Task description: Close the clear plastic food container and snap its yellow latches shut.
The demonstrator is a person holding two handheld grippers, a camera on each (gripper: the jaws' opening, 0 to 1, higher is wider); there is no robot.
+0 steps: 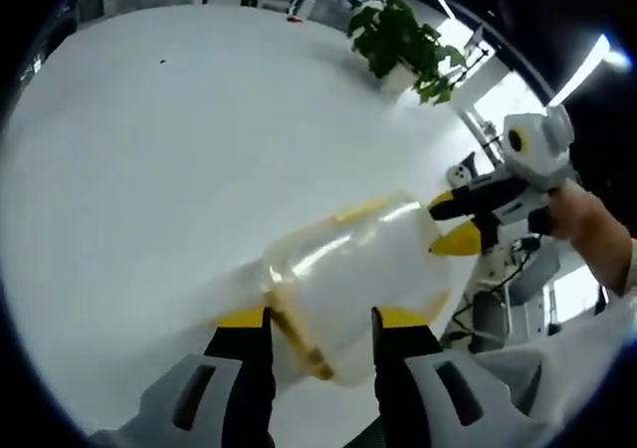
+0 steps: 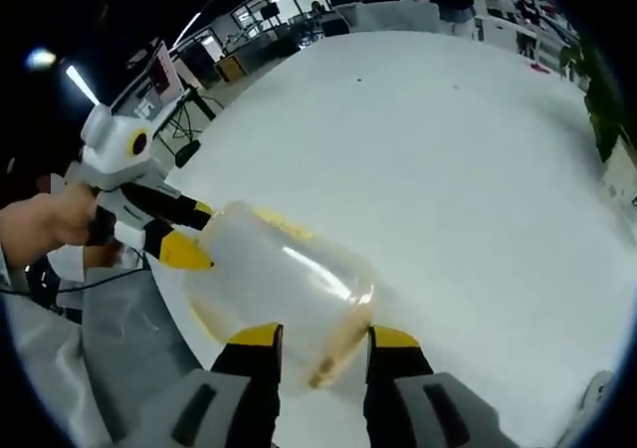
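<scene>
The clear plastic food container (image 1: 358,269) lies on the white table (image 1: 149,169), its lid on top. A yellow latch (image 1: 299,338) runs along its near end, between my left gripper's (image 1: 320,329) jaws, which press on that end. My right gripper (image 1: 450,224) comes in from the right, its yellow tips on the far end. In the right gripper view the container (image 2: 269,269) sits between my right gripper's (image 2: 320,343) jaws, with a yellow latch (image 2: 333,358) at that end. My left gripper (image 2: 194,231) holds the opposite end.
A potted plant (image 1: 403,35) stands at the table's far edge, also seen as the plant (image 2: 597,100). A person's hand (image 1: 587,219) holds the right gripper, and a hand (image 2: 40,224) holds the left one. Desks and chairs lie beyond the table (image 2: 448,169).
</scene>
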